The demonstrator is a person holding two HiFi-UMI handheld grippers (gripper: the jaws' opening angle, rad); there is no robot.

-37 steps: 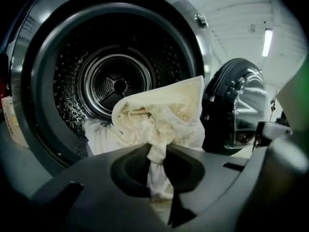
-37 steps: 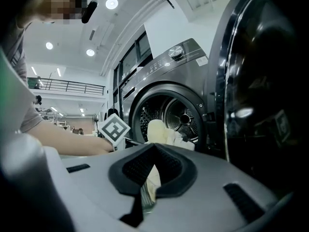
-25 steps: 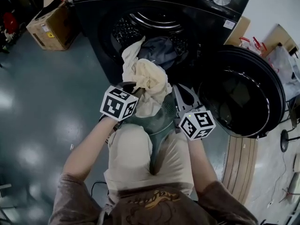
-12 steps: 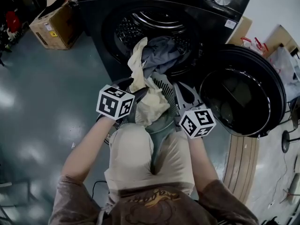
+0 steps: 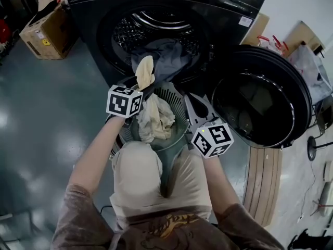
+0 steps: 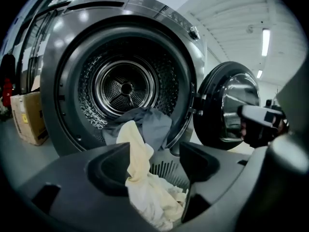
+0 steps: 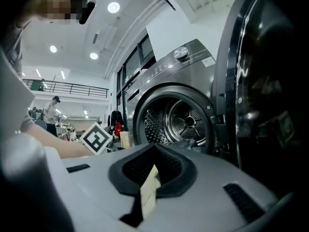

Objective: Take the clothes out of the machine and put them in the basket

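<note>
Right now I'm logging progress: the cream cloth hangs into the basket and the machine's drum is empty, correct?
Not empty: the left gripper view shows a grey garment hanging out of the drum. The cream cloth does hang into the basket.

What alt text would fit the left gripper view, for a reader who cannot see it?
A cream cloth hangs between the parted dark jaws of the left gripper, which have just been opening, above a slotted basket. Behind it a front-loading washing machine stands open, a grey garment spilling over its rim, its round door swung out to the right.
</note>
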